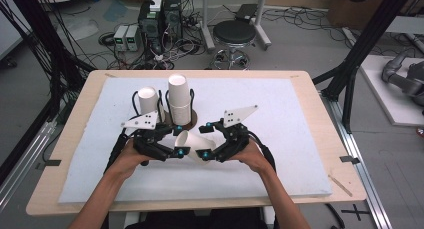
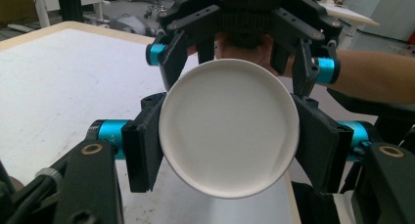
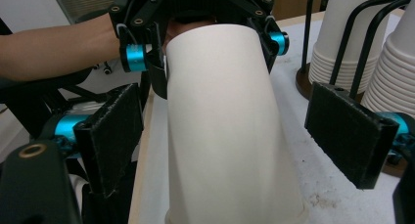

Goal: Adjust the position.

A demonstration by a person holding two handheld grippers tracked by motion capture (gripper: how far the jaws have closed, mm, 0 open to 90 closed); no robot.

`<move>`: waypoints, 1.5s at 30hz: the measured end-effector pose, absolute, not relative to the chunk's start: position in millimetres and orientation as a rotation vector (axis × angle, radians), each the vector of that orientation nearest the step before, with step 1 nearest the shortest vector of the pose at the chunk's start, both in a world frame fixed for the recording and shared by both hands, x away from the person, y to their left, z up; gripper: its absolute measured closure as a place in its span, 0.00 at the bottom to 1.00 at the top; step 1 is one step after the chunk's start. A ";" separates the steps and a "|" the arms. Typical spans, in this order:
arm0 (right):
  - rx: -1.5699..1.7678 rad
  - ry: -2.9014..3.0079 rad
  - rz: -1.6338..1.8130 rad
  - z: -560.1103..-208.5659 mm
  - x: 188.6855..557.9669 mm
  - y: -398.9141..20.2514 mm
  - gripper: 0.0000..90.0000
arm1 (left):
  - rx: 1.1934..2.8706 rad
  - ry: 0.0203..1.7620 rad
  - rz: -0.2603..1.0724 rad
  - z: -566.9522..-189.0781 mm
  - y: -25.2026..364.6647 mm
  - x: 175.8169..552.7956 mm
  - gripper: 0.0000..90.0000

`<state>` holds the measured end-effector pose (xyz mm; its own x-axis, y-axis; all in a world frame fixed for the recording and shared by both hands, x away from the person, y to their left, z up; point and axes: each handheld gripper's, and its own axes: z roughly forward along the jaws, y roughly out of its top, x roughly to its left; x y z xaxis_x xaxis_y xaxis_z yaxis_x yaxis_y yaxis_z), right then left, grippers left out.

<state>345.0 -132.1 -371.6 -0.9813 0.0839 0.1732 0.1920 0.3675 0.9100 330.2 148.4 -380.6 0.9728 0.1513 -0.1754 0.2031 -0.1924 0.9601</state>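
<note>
Center of the high view: a paper cup (image 1: pixel 192 145) lies sideways between both tools. The left gripper (image 1: pixel 172 150) clamps its base end; the right gripper (image 1: pixel 209 155) has its jaws apart around the rim end. With 1 grip holding, the thin wall could buckle or slip.

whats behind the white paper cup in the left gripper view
Behind the white paper cup, clamped base-first by the left gripper, the right gripper and a hand show. The cup's body and mouth are covered by its base.
</note>
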 end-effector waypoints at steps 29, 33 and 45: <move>-0.224 -2.498 -1.596 -383.6 343.5 -120.2 0.17 | 1.722 0.223 -0.033 -364.4 154.3 324.5 0.38; -0.230 -2.505 -1.590 -384.9 343.9 -120.6 0.19 | 1.726 0.222 -0.035 -364.7 154.4 324.7 0.38; -0.202 -2.516 -1.593 -387.3 341.0 -122.6 0.31 | 1.738 0.213 -0.057 -367.0 154.5 324.9 0.39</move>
<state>341.0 -122.6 -387.3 -0.9787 0.0304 0.2031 0.1966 0.4247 0.8838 324.9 154.5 -367.0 0.9813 0.1102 -0.1576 0.1742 -0.1625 0.9712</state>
